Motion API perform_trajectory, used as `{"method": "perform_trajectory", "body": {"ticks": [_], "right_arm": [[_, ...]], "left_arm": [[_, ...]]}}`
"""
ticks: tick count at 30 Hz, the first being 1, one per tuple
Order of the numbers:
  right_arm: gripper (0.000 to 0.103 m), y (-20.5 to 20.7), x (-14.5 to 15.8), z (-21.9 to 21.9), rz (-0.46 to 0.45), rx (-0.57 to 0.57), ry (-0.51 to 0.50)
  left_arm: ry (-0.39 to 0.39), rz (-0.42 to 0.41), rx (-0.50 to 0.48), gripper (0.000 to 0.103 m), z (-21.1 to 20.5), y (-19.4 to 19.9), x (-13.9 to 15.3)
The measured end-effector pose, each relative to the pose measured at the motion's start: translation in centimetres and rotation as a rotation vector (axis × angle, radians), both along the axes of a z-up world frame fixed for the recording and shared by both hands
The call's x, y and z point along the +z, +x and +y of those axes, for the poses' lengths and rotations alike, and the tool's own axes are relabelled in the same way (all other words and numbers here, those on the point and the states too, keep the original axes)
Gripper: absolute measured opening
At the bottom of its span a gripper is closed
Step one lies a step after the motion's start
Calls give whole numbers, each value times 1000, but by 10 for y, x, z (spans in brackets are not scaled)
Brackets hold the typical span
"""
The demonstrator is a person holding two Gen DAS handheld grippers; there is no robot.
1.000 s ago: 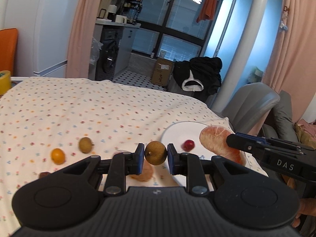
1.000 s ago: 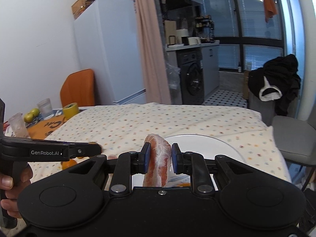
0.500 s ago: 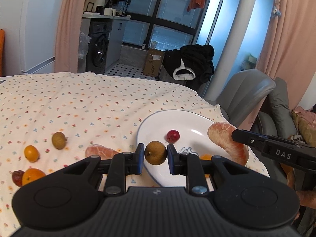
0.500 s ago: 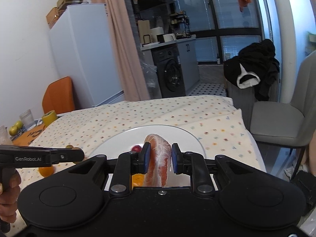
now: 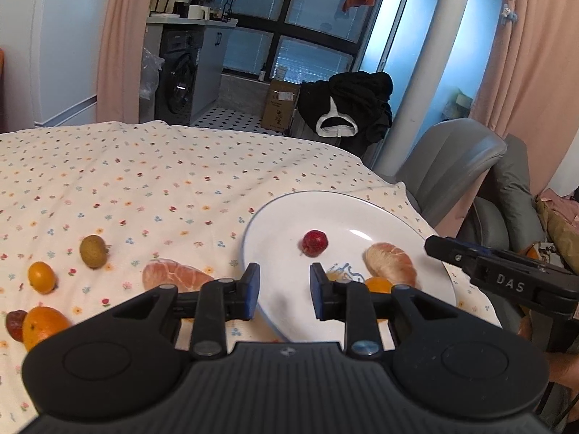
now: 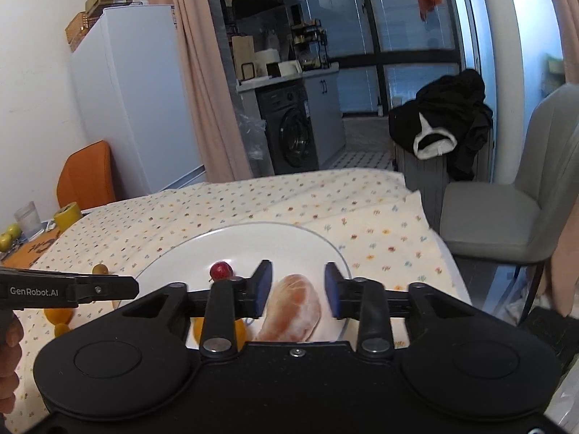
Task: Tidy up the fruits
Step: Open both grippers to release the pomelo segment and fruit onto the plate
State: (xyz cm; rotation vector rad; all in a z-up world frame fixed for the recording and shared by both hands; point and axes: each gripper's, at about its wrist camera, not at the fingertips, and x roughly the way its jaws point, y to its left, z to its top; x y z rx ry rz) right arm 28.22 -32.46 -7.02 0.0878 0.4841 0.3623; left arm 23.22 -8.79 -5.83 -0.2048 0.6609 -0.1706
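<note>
Two hand-held grippers hover over a white plate (image 5: 405,217) on a counter (image 5: 144,181) draped in a flower-dotted cloth. The left gripper (image 5: 282,291) stands spread with nothing between its blue pads, poised above the plate's near rim. The right gripper (image 6: 297,289) is likewise spread, its pads apart from a peeled pomelo segment (image 6: 295,307) lying between them on the plate; the segment's long axis runs roughly along the gripper's fingers, its far end pointing toward the plate's centre. In the left wrist view the same segment (image 5: 389,262) lies at the plate's right side, slanting from upper left to lower right, with a small orange fruit (image 5: 378,284) just beside its near end. A red berry-like fruit (image 5: 315,241) sits near the plate's middle, apart from both. Off the plate, a second pomelo segment (image 5: 173,276) rests on the cloth just left of the rim, its length running left to right. Farther left lie a brownish-green round fruit (image 5: 93,251), a small orange one (image 5: 42,276), a larger orange (image 5: 43,325) and a dark red fruit (image 5: 15,323) touching it.
</note>
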Motion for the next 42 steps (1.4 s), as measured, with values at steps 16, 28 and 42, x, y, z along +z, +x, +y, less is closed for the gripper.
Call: {"method": "perform_trajectory", "body": {"ticks": [16, 28, 42], "right_arm": [[88, -26, 19, 40, -43, 53, 8], [100, -41, 22, 61, -51, 101, 36], [103, -59, 26, 89, -42, 172, 11]], "left_arm": [[16, -46, 141, 80, 45, -36, 17], [18, -86, 223, 95, 71, -64, 25], [-15, -86, 258, 98, 98, -91, 27]]}}
